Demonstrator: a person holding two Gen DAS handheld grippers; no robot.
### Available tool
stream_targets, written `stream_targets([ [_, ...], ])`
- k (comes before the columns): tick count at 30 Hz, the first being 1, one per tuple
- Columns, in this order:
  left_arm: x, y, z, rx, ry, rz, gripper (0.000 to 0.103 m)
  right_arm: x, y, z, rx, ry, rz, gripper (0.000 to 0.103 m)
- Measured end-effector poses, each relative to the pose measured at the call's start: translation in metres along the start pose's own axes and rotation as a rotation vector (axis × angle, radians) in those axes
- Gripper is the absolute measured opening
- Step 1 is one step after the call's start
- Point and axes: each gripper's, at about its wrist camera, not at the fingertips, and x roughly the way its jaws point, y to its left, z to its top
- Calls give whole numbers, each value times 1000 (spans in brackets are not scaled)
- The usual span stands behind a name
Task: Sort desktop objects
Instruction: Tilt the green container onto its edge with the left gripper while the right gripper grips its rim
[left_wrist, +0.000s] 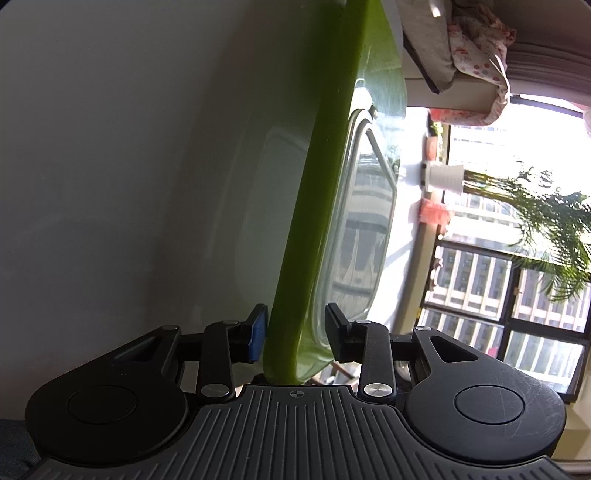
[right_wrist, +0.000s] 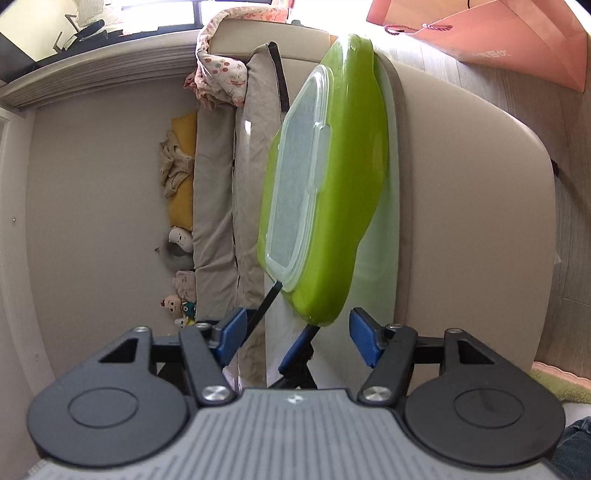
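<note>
While both cameras were rolled sideways, the following was logged:

Green tray: a glossy lime-green plastic tray with rounded corners lay on the pale beige tabletop, which ran vertically through the right wrist view.

Tray contents: a clear plastic rectangular lid with latch tabs sat inside the tray, within its rim; in the left wrist view it appeared edge-on as a transparent rounded frame against the tray's inner face.

Left gripper: fingers parted to a moderate gap, straddling the near corner of the tray wall. Blue-padded finger lay against or just beside the tray's outer surface; the other finger stood on the lid side, with a visible gap to the tray. Whether any pad was truly touching could not be told. No firm hold seen.

Right gripper: fingers wide apart, blue pads on either side of the tray's near end but short of it, holding nothing.

Cross-view: the left gripper's blue-tipped finger showed at the tray's near end in the right wrist view.

Surroundings: a grey sofa with a floral cloth, a pink paper bag, a balcony railing and palm plant.
</note>
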Motion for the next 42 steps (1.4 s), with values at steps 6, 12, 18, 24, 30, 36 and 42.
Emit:
stream_targets([
  [6,1,-5,6,0,-1,-1,37,21,7,2,45,-92,-110,50],
  [12,-14,-15,-1,83,-28,13,60,18,5,-5,-5,-75,-125,33],
  [18,-45,-25,-37,257,-67,109,82,-42,-12,-32,-22,16,-142,33],
  [24,-61,-24,-64,245,-5,104,86,-65,-31,-48,-125,-90,-226,65],
  [30,-87,-27,-84,283,18,64,94,-63,-20,-31,-295,-304,-216,86],
  [36,-95,-8,-87,207,79,37,94,-34,-26,-22,-213,-247,-180,66],
  [42,-90,-10,-81,204,101,1,95,-49,-34,-22,16,-109,-144,59],
])
